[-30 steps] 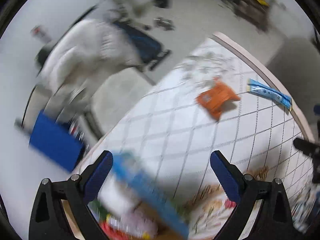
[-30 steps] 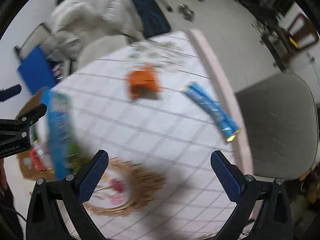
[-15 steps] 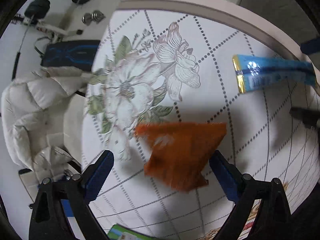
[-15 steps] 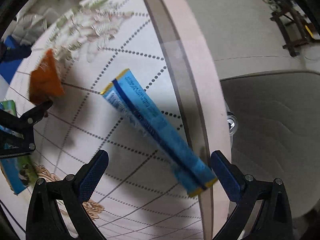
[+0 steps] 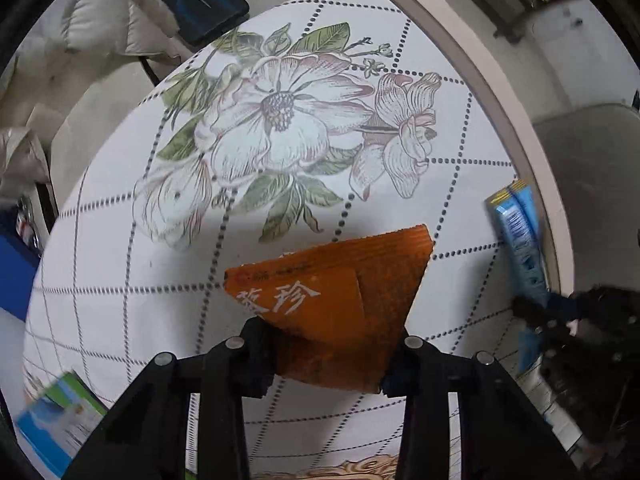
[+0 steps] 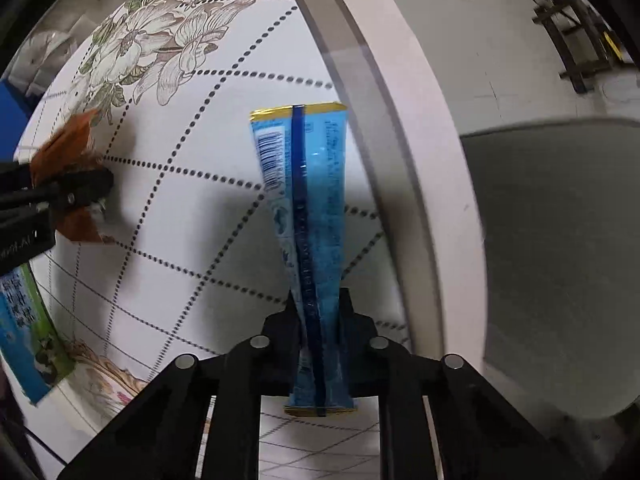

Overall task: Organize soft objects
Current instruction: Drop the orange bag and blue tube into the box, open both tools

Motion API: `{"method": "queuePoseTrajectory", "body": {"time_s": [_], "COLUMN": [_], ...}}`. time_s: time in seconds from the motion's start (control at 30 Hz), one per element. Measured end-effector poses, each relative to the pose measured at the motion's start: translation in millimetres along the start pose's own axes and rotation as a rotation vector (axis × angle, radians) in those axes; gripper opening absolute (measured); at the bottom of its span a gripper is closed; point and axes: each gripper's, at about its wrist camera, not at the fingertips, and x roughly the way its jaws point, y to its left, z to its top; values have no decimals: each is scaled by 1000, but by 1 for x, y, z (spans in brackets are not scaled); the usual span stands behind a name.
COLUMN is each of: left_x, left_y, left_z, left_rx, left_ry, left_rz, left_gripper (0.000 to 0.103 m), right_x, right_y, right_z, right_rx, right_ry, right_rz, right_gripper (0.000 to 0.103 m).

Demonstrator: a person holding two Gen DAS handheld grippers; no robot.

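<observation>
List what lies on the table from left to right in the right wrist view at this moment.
Blue and green carton at the left edge → orange packet, clamped by the left tongs → long blue packet, pinched in the right tongs → pink table rim → grey chair seat beyond it.

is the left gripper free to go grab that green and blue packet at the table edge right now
Probably not yet. The left gripper is shut on the orange packet, so its jaws are occupied. The green and blue packet lies uncovered on the table, so the path looks free once it lets go.
</observation>
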Motion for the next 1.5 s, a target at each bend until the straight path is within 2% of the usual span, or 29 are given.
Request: {"method": "queuePoseTrajectory", "body": {"time_s": [0.13, 0.23, 0.33, 0.4, 0.53, 0.57, 0.63, 0.7, 0.77, 0.87, 0.93, 1.1, 1.2, 1.27, 1.33, 1.37, 1.43, 1.5], "left_x": [-19, -54, -99, -124, -160, -160, -158, -155, -147, -130, -119, -93, -77, -68, -69, -70, -72, -77], "left_y": [9, 23, 42, 65, 131, 149, 192, 224, 247, 270, 279, 289, 293, 293, 292, 291, 291, 292], "left_z": [-25, -52, -95, -130, -181, -182, -208, -221, -224, -216, -211, -199, -200, -201, -201, -201, -204, -208], "left_rx": [-69, -132, -204, -265, -379, -402, -472, -523, -558, -572, -574, -549, -574, -575, -559, -550, -543, -541], "left_ry": [-42, -97, -158, -182, -172, -161, -136, -115, -90, -50, -20, 55, 106, 128, 112, 104, 102, 88], "left_rz": [-33, -73, -95, -122, -121, -122, -134, -140, -162, -197, -231, -263, -327, -364, -324, -301, -288, -284], "left_gripper": [34, 34, 34, 34, 34, 34, 34, 34, 34, 34, 34, 35, 43, 61, 71, 72, 73, 76], "right_x": [-9, -29, -59, -84, -114, -118, -123, -124, -121, -112, -105, -85, -69, -60, -53, -53, -56, -58], "right_y": [16, 32, 62, 97, 179, 204, 257, 292, 327, 358, 369, 385, 388, 395, 397, 396, 399, 402], "right_z": [-28, -48, -71, -91, -129, -138, -155, -160, -168, -166, -159, -144, -133, -130, -127, -128, -131, -133], "right_rx": [47, 43, 4, -48, -158, -188, -239, -267, -275, -246, -220, -167, -151, -164, -167, -169, -182, -201], "right_ry": [-33, -75, -126, -164, -196, -199, -197, -194, -190, -179, -184, -175, -152, -118, -103, -96, -98, -96], "right_rz": [75, 119, 185, 223, 300, 316, 340, 348, 348, 354, 338, 303, 284, 252, 236, 248, 229, 235], "right_gripper": [14, 14, 14, 14, 14, 14, 14, 14, 14, 14, 14, 14, 15, 17, 31, 33, 50, 58]}}
